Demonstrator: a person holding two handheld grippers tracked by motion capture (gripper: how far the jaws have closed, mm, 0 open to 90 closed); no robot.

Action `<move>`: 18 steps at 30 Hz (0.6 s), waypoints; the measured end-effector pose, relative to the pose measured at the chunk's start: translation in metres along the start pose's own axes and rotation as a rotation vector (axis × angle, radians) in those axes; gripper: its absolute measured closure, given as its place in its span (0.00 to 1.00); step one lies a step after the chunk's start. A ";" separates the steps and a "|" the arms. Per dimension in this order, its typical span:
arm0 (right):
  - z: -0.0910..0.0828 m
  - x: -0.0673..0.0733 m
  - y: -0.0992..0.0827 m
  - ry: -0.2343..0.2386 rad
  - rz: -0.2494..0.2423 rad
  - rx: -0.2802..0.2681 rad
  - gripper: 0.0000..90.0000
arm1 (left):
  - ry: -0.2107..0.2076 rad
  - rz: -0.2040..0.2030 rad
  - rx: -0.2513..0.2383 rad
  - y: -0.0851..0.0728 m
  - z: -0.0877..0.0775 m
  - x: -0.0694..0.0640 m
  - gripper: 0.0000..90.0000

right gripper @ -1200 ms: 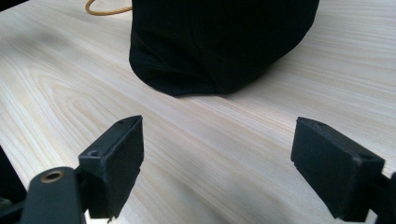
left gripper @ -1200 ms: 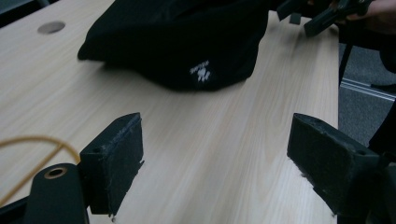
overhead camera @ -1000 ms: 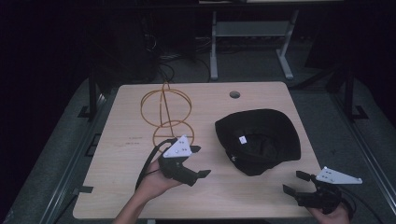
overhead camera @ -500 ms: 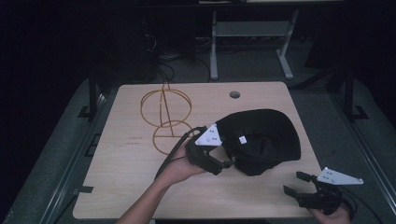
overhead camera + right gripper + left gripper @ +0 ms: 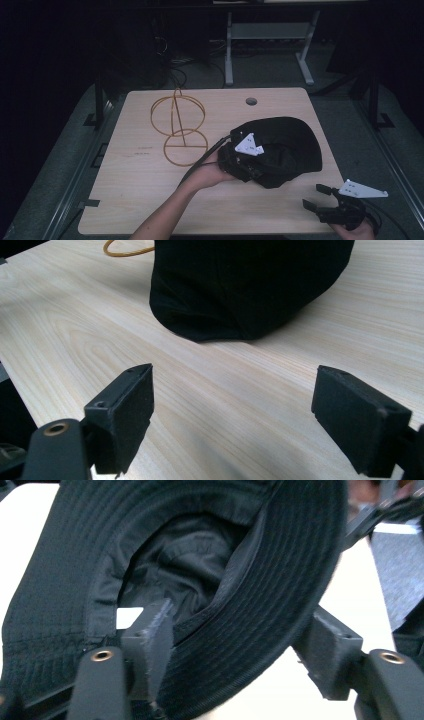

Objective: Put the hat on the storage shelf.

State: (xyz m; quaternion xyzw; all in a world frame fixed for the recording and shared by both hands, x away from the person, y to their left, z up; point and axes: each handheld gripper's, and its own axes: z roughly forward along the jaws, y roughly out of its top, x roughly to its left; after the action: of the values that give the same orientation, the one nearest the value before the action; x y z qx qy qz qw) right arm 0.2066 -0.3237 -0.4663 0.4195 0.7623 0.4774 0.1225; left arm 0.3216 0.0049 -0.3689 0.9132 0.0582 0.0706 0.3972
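At frame centre the left hand-held gripper [image 5: 245, 162] straddled the hat [image 5: 290, 145] brim unclenched, while the right hand-held gripper [image 5: 316, 197] waited released, lower right.

Dim room, wooden table [image 5: 125, 200], grey floor [image 5: 350, 120]

Light wood counter [image 5: 140, 200] w/ round hole [image 5: 251, 101] near far edge. Black hat [image 5: 295, 145] lies brim-up toward right edge, mid-depth. Yellow wire stand [image 5: 179, 127] sits left of center, nearer far edge.
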 end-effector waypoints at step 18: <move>-0.001 0.010 0.008 -0.025 -0.016 -0.058 0.18 | -0.009 -0.031 -0.096 0.012 0.009 -0.002 0.97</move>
State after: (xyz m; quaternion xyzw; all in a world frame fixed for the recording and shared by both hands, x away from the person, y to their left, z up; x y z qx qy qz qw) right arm 0.2040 -0.3155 -0.4573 0.4154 0.7499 0.4932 0.1481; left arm 0.3217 -0.0101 -0.3661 0.8924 0.0670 0.0628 0.4418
